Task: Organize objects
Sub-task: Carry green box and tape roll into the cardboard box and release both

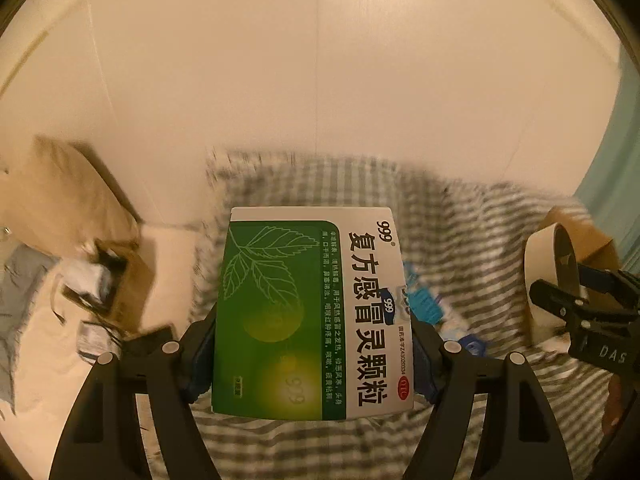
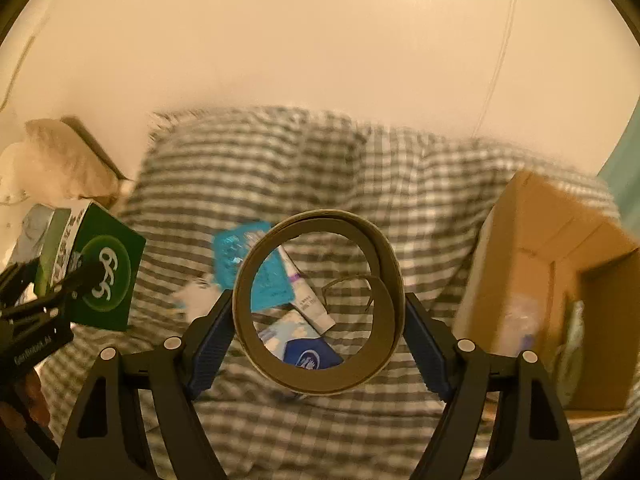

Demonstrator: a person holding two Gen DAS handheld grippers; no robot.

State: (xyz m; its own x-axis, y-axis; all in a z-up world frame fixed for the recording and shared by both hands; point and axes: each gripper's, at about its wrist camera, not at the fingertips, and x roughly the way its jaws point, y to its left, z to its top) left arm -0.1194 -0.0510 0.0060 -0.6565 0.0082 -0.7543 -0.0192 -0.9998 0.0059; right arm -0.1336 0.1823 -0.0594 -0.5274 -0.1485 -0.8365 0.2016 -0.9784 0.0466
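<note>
Medicine box (image 1: 308, 312), green and white with "999" branding, sits pinched between the pads of the left gripper (image 1: 314, 344), held by its long side walls above the gingham bedspread (image 1: 480, 216). Judged light and hollow; cardboard walls will dent under excess squeeze, so a hold across the stiff edges, as now, is sound. Glossy print may slip if tilted.

Right gripper (image 2: 318, 320) is clamped across a tape roll (image 2: 318, 300), pads touching its outer rim on both sides, hole facing the camera. The ring appears light and rigid across its width; a loose tail curls inside.

Open cardboard box (image 2: 552, 280) stands near on the right, a likely destination. A blue blister pack (image 2: 236, 252), a tube (image 2: 308, 300) and a dark blue packet (image 2: 310, 356) lie on the spread beneath.
</note>
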